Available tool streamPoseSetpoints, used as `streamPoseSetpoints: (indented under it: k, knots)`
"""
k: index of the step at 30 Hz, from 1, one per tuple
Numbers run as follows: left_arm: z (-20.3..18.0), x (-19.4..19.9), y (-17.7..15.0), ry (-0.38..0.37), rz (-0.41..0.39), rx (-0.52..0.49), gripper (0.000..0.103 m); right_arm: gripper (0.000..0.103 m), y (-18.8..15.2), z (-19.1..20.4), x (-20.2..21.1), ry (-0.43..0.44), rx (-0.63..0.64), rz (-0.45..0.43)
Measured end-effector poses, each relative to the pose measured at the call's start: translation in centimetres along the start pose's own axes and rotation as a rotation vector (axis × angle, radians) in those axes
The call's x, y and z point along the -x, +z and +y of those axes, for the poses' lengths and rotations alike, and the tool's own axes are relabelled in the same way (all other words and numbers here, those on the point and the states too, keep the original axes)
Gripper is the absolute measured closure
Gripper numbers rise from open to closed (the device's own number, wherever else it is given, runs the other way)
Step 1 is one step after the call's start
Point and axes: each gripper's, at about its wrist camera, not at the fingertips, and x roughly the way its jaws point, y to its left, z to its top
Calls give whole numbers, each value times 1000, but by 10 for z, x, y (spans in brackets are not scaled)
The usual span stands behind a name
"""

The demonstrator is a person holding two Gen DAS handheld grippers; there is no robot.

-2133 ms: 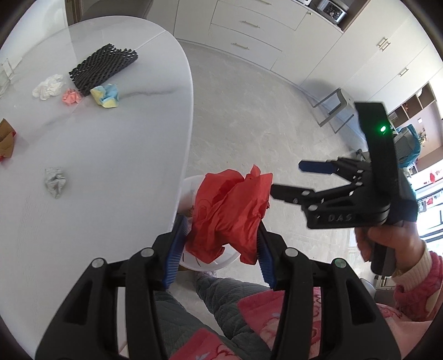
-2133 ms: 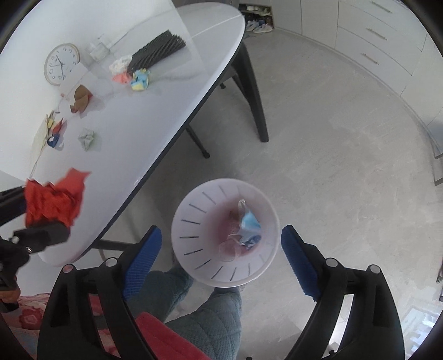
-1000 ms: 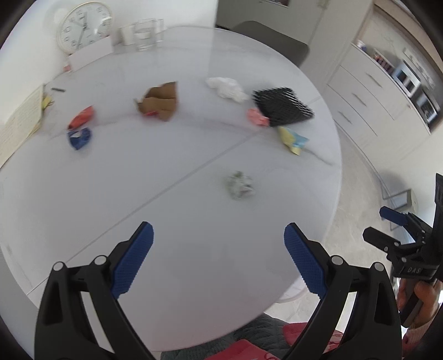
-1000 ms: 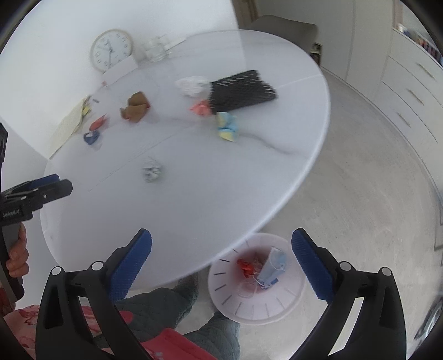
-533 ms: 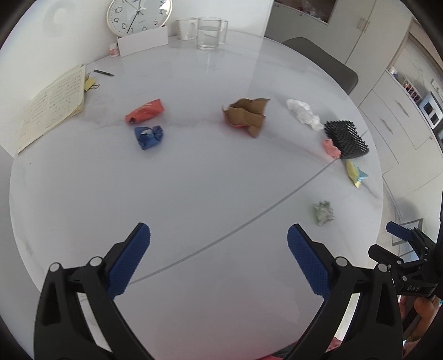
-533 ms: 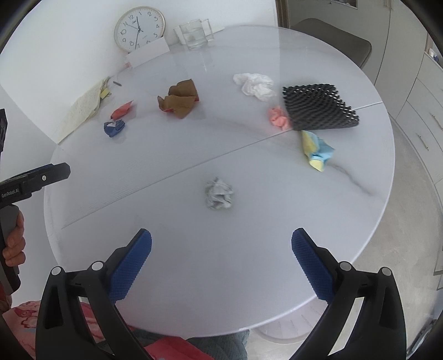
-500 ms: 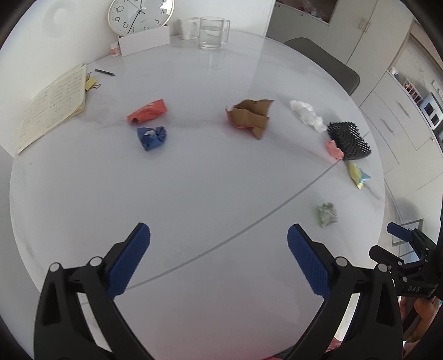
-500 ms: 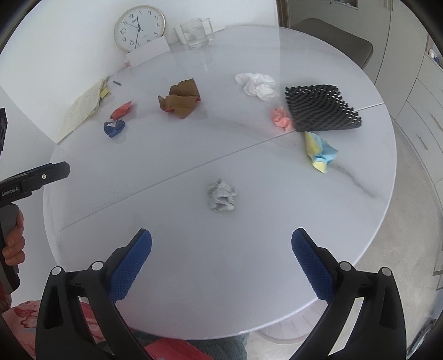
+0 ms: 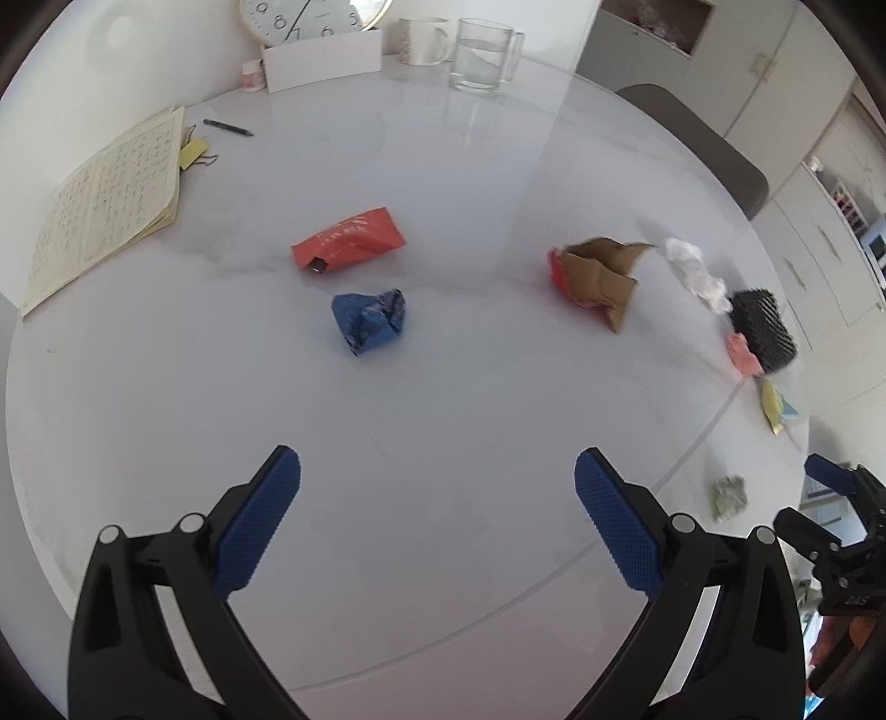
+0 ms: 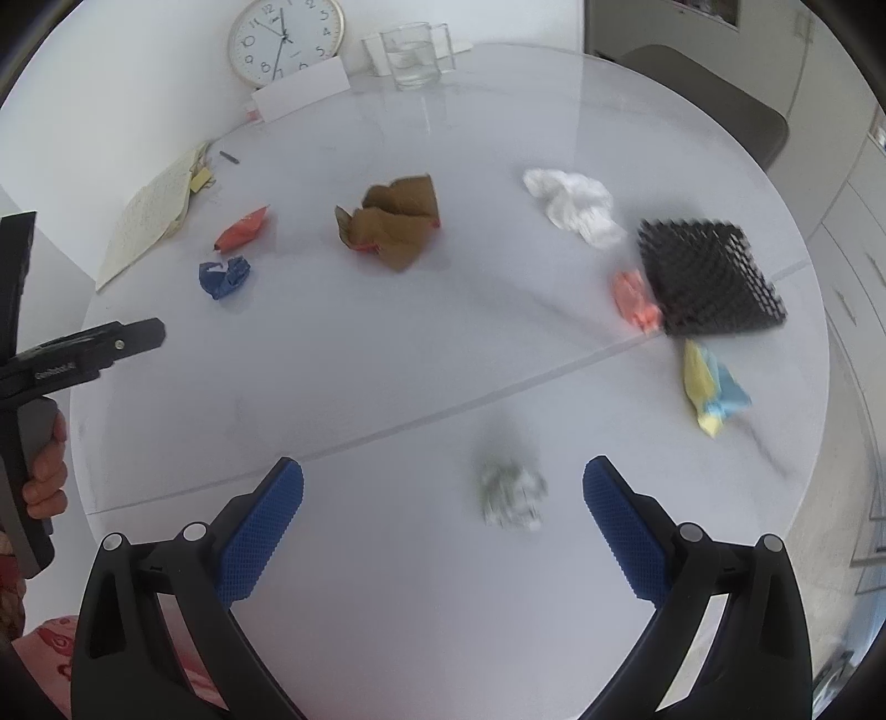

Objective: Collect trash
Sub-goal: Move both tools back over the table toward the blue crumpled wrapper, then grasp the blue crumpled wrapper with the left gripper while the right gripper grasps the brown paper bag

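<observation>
- Both grippers have swung up off the bin since a couple of seconds back: the red wad the left one was holding is gone, the bin is out of shot, and both cameras now look across the counter [image 10: 387,360].
- Left gripper [image 9: 437,498] has its fingers spread wide with nothing between them, hovering above bare counter. It's lined up roughly toward the blue crumpled wrapper [image 9: 370,322], with the orange packet [image 9: 349,239] just behind it, so my guess is one of those is next.
- Right gripper [image 10: 443,501] is also wide and empty. The grey paper ball [image 10: 509,495] sits between its fingers, closer to the right one, so this looks like a pre-grasp for that piece. I can't tell how far above the ball it is, and the ball is smeared.
- Remaining trash is scattered: brown torn carton [image 10: 393,227] mid-counter, white tissue [image 10: 573,207], pink scrap [image 10: 634,299] right against the black mesh pad [image 10: 709,277], yellow-and-blue wad [image 10: 709,387] near the edge.
- Stuff along the back looks like keepers to me: wall clock [image 10: 285,39], glass mug [image 10: 412,55], notebook [image 9: 105,205].
- View differences: the left camera shows a pen [image 9: 227,127] and white mug [image 9: 423,39] clearly, but squashes the right-side trash into the rim. The right camera spreads that cluster out properly and catches the person's hand [image 10: 47,471] on the left gripper's handle.
</observation>
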Motion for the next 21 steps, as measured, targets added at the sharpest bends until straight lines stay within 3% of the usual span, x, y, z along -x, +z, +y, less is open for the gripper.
streamPoseSetpoints:
  k: [10, 16, 19, 21]
  knots:
    - [23, -69, 48, 90, 27, 95, 8, 3, 78, 29, -41, 16, 156, -5]
    - [27, -93, 62, 127, 39, 139, 10, 3, 115, 30, -67, 28, 244, 1]
    - [26, -100, 64, 139, 45, 141, 24, 3, 128, 29, -80, 33, 293, 9]
    - [26, -104, 65, 125, 55, 149, 38, 3, 134, 29, -86, 39, 336, 15]
